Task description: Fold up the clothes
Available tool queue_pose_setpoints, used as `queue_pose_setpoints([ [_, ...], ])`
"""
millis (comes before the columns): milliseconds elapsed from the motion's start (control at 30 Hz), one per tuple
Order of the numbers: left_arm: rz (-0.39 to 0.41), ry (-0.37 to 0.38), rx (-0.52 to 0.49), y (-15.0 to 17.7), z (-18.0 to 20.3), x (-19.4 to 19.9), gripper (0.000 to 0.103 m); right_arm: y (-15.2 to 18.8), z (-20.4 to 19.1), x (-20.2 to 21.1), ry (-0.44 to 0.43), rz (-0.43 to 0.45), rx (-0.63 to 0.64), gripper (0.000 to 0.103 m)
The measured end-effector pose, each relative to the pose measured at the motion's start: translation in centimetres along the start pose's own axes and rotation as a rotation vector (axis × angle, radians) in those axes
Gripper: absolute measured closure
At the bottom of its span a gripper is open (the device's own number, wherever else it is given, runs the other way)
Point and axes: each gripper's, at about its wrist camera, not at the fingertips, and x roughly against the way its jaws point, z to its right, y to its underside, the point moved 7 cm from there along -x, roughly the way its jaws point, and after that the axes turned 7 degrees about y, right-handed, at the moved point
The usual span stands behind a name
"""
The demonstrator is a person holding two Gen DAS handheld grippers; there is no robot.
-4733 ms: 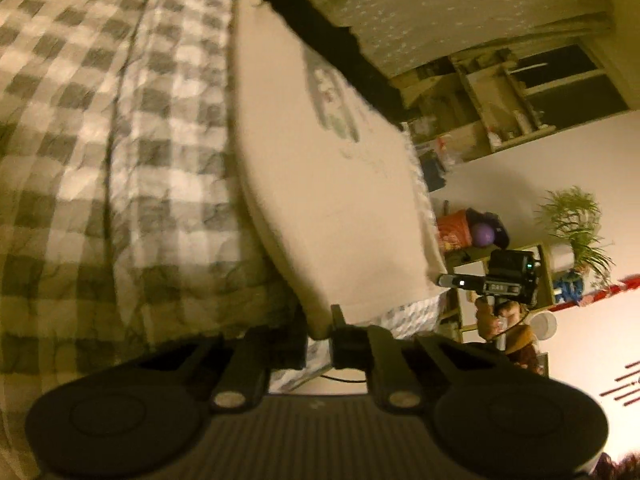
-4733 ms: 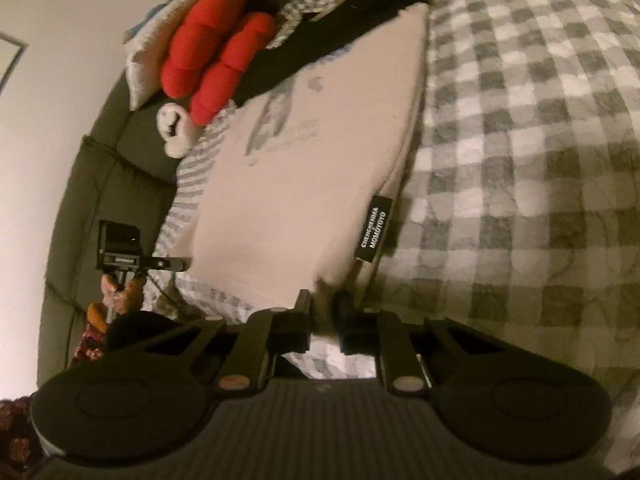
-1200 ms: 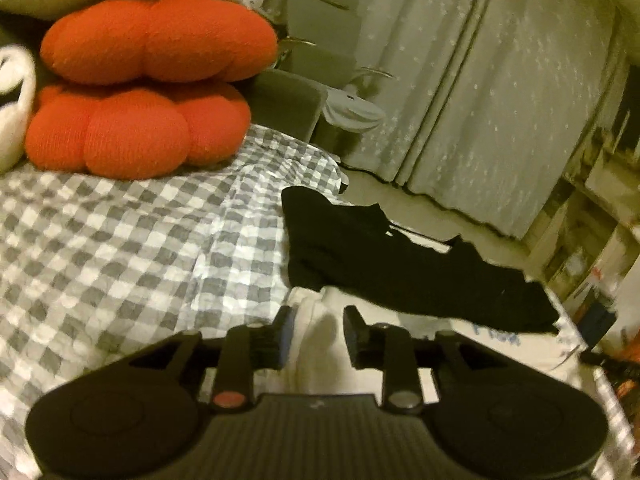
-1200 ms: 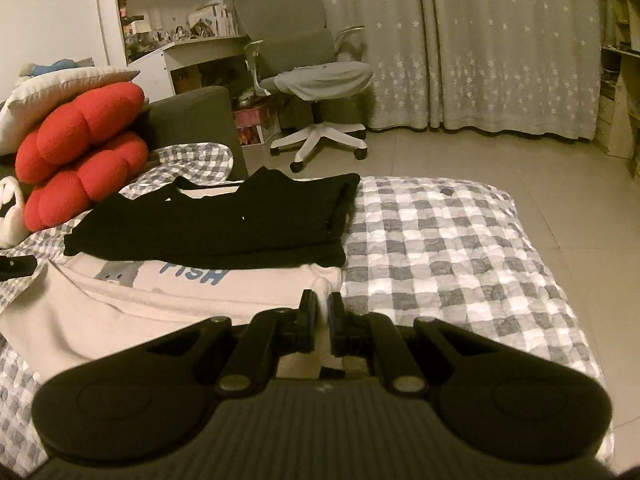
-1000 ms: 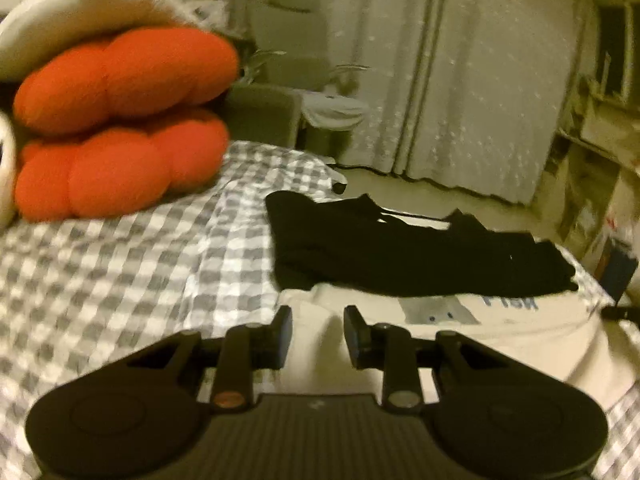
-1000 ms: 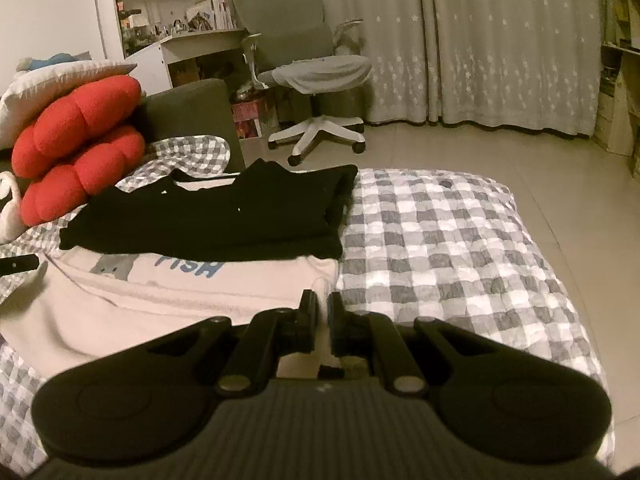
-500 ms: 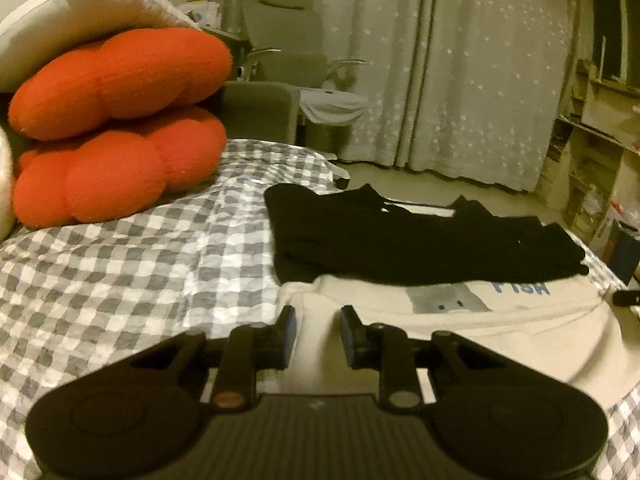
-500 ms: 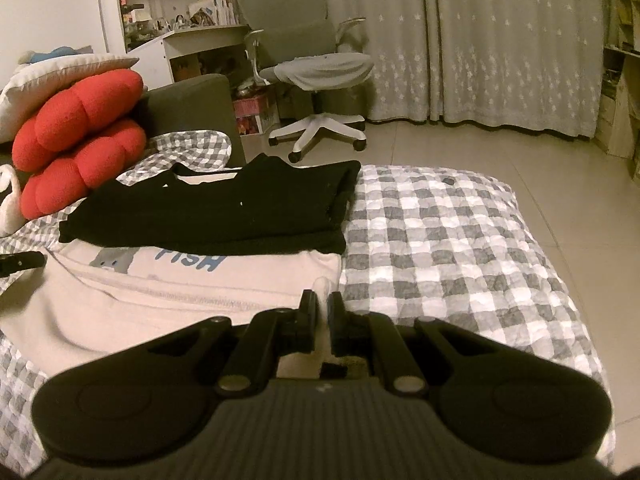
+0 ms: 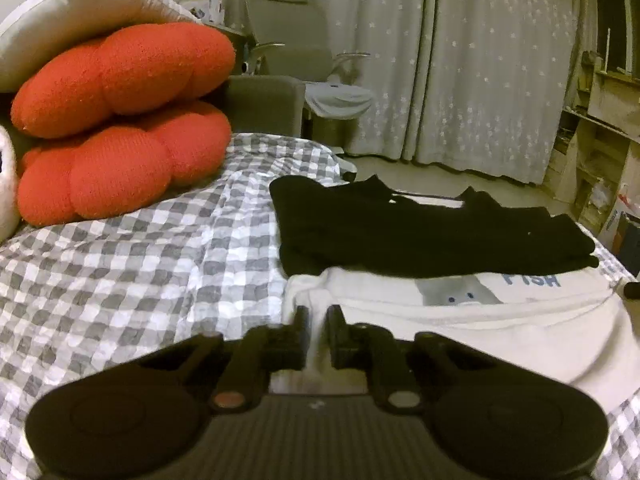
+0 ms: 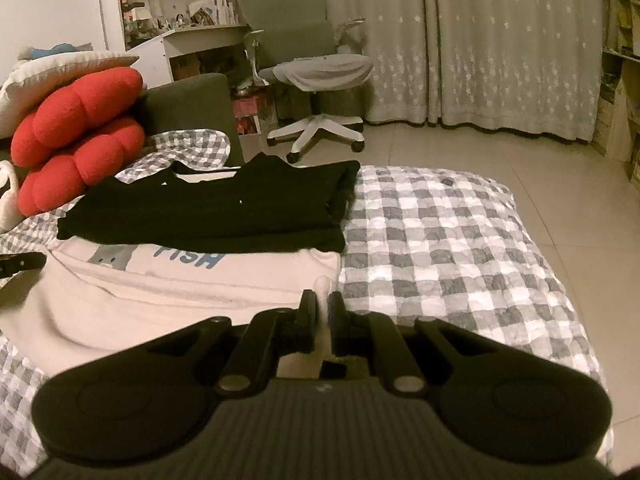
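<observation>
A cream shirt (image 9: 480, 328) printed with a grey cat and blue "FISH" lies folded on the checked bedspread (image 9: 140, 264). It also shows in the right wrist view (image 10: 152, 300). My left gripper (image 9: 318, 316) is shut on the shirt's left near edge. My right gripper (image 10: 322, 300) is shut on its right near edge. A folded black garment (image 9: 420, 228) lies just behind the shirt, overlapping its far edge; it also shows in the right wrist view (image 10: 216, 208).
Two red cushions (image 9: 116, 120) and a pale pillow (image 9: 80, 12) are stacked at the far left of the bed. A grey office chair (image 10: 316, 64) stands on the tiled floor beyond the bed. Curtains (image 10: 500, 40) hang behind. Shelves (image 9: 600, 128) stand at the right.
The cream shirt has been swung down and laid folded on the bed in front of the black garment. In the last half second my left gripper's jaws closed in on the shirt's edge.
</observation>
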Motion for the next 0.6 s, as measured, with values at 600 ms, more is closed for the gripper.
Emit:
queue_pose_setpoints([
  [600, 0.150, -0.086, 0.078, -1.6, -0.7, 2.2, 0.096, -2.4, 0.1, 0.8, 0.055, 0.156, -0.036, 0.096],
])
